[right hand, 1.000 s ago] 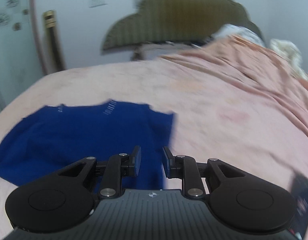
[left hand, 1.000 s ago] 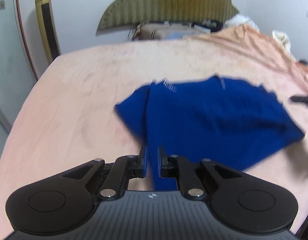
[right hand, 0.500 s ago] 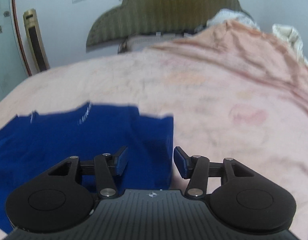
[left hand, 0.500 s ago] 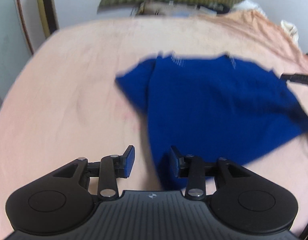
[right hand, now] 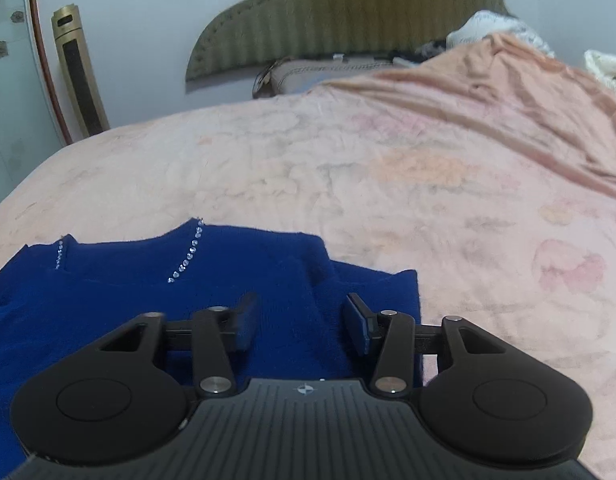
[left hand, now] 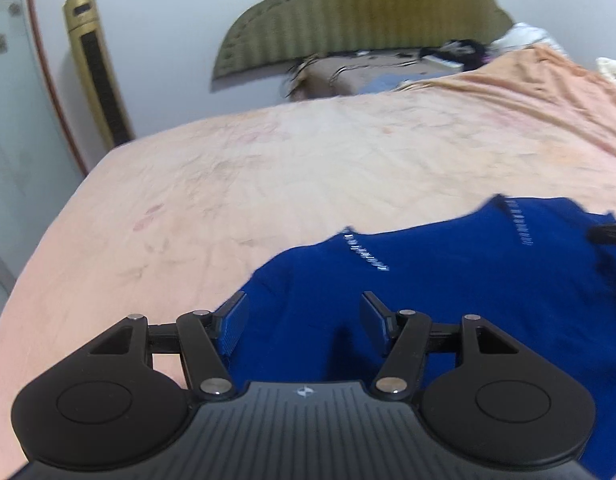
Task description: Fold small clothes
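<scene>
A dark blue knit top (left hand: 447,280) with rows of small shiny beads near the neck lies spread flat on the pink bed cover (left hand: 288,168). It also shows in the right wrist view (right hand: 148,292). My left gripper (left hand: 304,320) is open and empty, low over the top's left side. My right gripper (right hand: 300,320) is open and empty, low over the top's right part, near its folded right sleeve (right hand: 383,292). The other gripper's black tip (left hand: 607,234) shows at the right edge of the left wrist view.
An olive padded headboard (right hand: 347,12) stands at the far end with pillows and clutter (left hand: 387,72). A gold tower fan (left hand: 100,72) stands by the wall at left. The cover is bunched up at the far right (right hand: 547,92).
Both grippers have opened wide and let go of the blue top. Both moved forward and lower over it. The top now lies still on the bed.
</scene>
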A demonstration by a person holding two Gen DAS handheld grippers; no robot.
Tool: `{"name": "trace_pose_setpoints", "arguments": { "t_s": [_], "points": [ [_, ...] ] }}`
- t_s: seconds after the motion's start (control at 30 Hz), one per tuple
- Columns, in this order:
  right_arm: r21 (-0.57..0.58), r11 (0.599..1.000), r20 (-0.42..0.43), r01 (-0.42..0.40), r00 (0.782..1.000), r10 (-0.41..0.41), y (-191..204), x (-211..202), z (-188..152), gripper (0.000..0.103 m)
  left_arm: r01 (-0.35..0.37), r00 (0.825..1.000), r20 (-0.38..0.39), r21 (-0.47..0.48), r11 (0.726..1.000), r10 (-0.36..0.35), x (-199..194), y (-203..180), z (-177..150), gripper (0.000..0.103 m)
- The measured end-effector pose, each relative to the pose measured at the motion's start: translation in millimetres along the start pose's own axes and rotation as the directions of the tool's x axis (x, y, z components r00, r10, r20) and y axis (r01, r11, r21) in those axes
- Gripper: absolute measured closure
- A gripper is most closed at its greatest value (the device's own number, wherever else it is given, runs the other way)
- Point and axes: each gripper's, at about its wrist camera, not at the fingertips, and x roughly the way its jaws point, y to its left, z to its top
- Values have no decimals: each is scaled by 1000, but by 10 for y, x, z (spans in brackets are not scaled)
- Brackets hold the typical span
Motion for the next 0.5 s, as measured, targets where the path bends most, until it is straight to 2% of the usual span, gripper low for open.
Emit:
{"name": "trace_pose_setpoints", "arguments": {
  "t_s": [0.07,0.1,0.2,0.3,0.37,0.4,0.43,0.47,0.5],
  "points": [
    [-21,999,20,-25,999,25,35,-7,8,97,-19,999,-30,-31,999,18,142,62,-10,45],
    [-36,999,44,-13,999,15,58,-30,10,97,-29,999,-29,-41,999,28,172,77,-31,53],
    [-106,988,114,111,989,-99,131,-27,29,98,-85,996,-31,-54,995,84,253,103,-82,55],
    [-124,988,30,91,996,-88,126,145,39,97,-106,993,-48,-43,993,104,255,57,-104,55],
    [-102,986,73,133,989,-126,135,90,19,88,-119,993,-21,-28,992,119,136,12,-115,55],
    [-78,985,91,154,985,-147,129,35,18,71,-127,992,-15,-25,992,126,67,-11,-114,54],
    [-51,984,103,170,981,-164,127,-33,15,61,-129,992,-13,-27,991,128,7,-38,-107,54],
    [-31,987,119,158,981,-154,143,-138,4,54,-120,993,-11,-32,992,120,-46,-61,-103,52],
    [-27,992,133,122,984,-118,168,-237,-21,54,-102,995,-15,-40,994,102,-91,-90,-101,48]
  ]
}}
